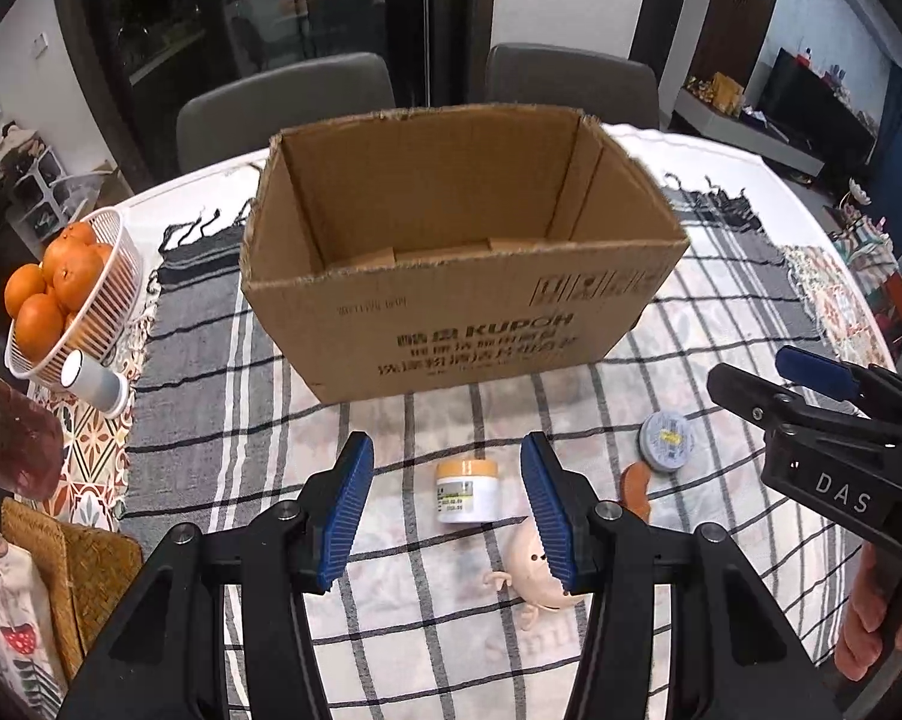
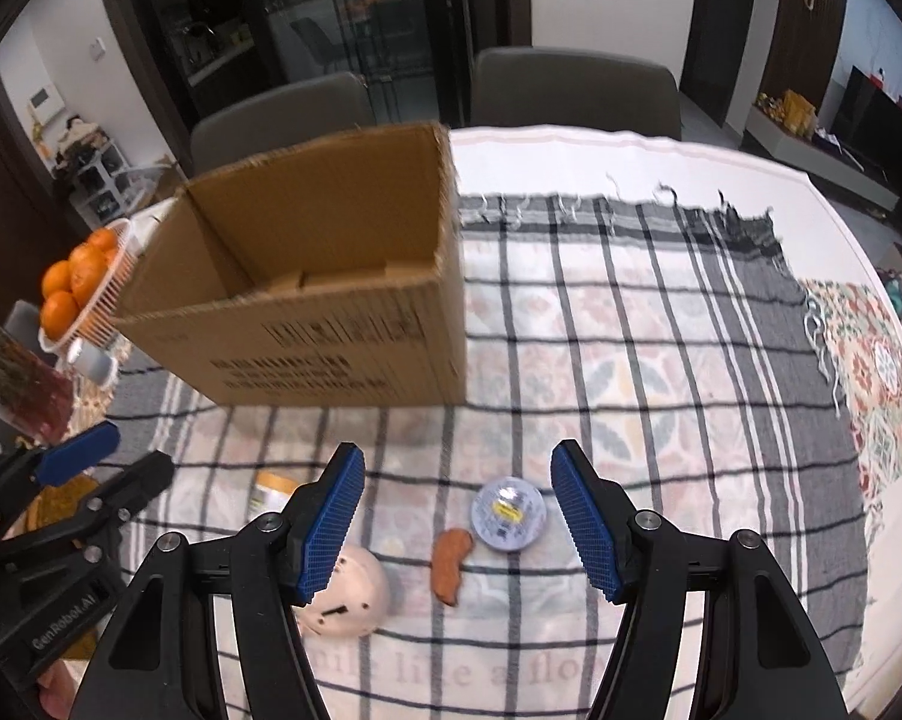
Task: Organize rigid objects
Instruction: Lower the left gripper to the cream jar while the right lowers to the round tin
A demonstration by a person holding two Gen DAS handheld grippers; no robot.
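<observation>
An open, empty cardboard box (image 1: 469,300) stands on the checked cloth; it also shows in the right wrist view (image 2: 307,324). In front of it lie a small white jar with an orange lid (image 1: 467,491), a round silver tin (image 1: 666,440), an orange-brown piece (image 1: 637,487) and a pale pink figurine (image 1: 538,570). My left gripper (image 1: 448,513) is open and empty above the jar. My right gripper (image 2: 460,531) is open and empty above the tin (image 2: 509,514) and orange piece (image 2: 449,564). The figurine (image 2: 349,594) lies by its left finger.
A white basket of oranges (image 1: 61,294) and a small grey-white tube (image 1: 94,384) sit at the table's left. Woven mats (image 1: 73,576) lie at the near left. Two grey chairs (image 1: 283,102) stand behind the table. The right gripper's body (image 1: 835,450) is at the right.
</observation>
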